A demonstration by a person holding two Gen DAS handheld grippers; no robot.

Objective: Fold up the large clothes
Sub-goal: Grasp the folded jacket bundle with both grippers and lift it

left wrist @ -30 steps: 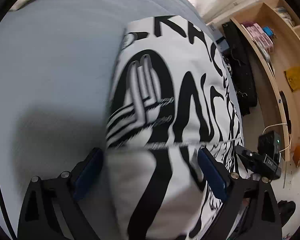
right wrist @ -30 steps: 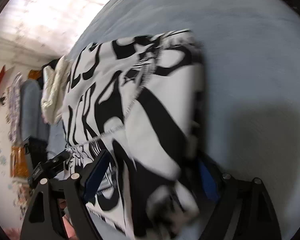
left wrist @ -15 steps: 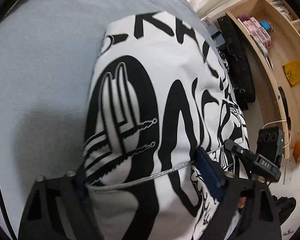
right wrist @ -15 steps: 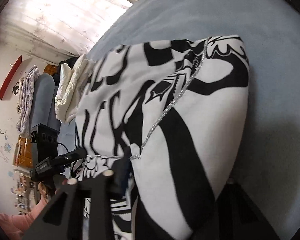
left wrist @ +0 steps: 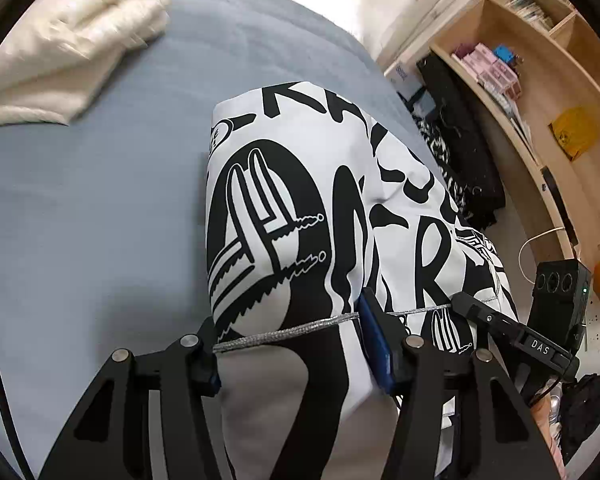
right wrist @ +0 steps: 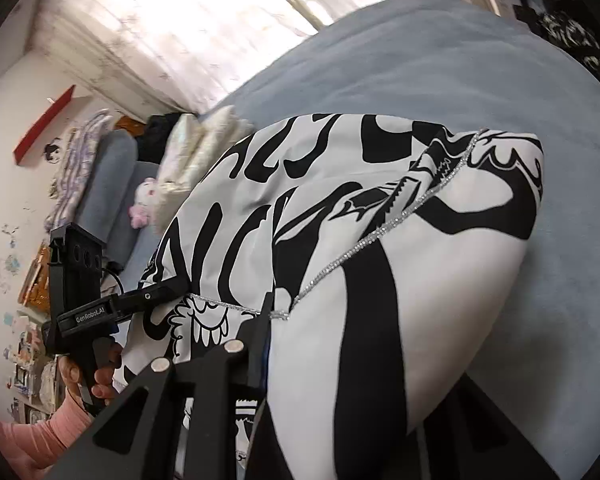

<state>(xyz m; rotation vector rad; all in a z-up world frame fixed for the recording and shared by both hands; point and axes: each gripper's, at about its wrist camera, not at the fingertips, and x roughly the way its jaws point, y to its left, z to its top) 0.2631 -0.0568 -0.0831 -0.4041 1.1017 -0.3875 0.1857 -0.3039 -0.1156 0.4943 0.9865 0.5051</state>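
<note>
A big white garment point(left wrist: 300, 216) with thick black letters and shapes is spread on a grey-blue bed point(left wrist: 84, 216). It has been folded over, and a thin shiny silver trim point(left wrist: 284, 334) runs across the fold. Black letters are printed on the cloth; a "K" and an "R" can be read, but whole words cannot be made out. The left gripper point(left wrist: 296, 354) is held low at the near edge of the garment, with its jaws wide apart and cloth bunched between them; the blue pad is pressed to the cloth, but a real pinch cannot be told. The right gripper point(right wrist: 360, 364) is mostly hidden under the cloth, so its jaws cannot be judged. In the left view, "DAS" is printed on the right gripper. In the right view, "GenRobot.AI" is printed on the left gripper. A cream blanket point(left wrist: 60, 40) is seen folded far up the bed. A wooden shelf point(left wrist: 540, 92) with small boxes is seen beside the bed.
</note>
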